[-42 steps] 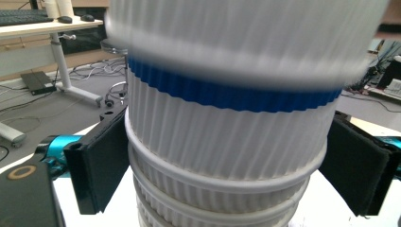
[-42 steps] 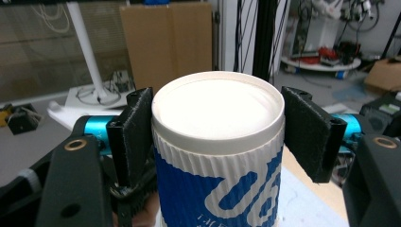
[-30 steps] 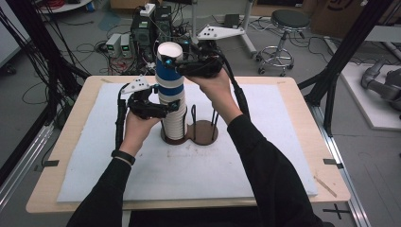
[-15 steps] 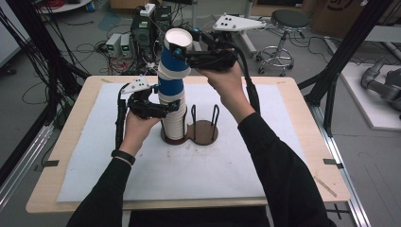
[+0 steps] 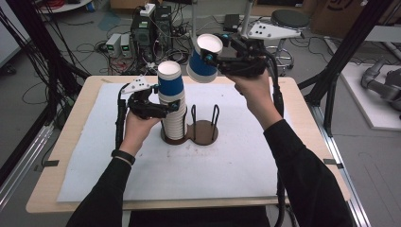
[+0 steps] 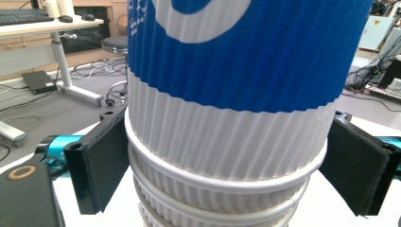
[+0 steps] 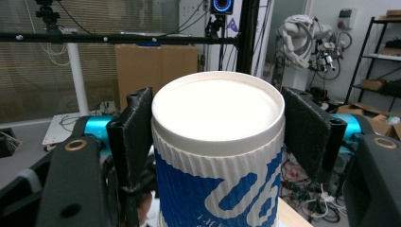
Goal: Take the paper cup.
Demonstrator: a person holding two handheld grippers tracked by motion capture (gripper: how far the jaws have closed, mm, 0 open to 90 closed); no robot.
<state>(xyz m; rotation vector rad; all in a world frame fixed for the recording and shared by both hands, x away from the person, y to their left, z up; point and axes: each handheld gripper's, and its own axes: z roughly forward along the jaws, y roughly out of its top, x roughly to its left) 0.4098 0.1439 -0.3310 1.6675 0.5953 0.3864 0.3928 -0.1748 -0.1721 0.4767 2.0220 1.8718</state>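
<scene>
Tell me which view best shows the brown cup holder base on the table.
The high view: the brown holder base lies whole on the white mat, the cup stack on its left ring, its right ring bare. The left gripper view has the stack in front of it; the right gripper view faces the lifted cup.

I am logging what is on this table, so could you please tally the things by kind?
Cup stacks: 1, the stack of cups on the holder, clamped by the left gripper; its cups are too nested to count.
Lifted cups: 1, the blue and white cup in the right gripper.
Cup holders: 1, the brown stand.
White mats: 1.
Total: 4
</scene>
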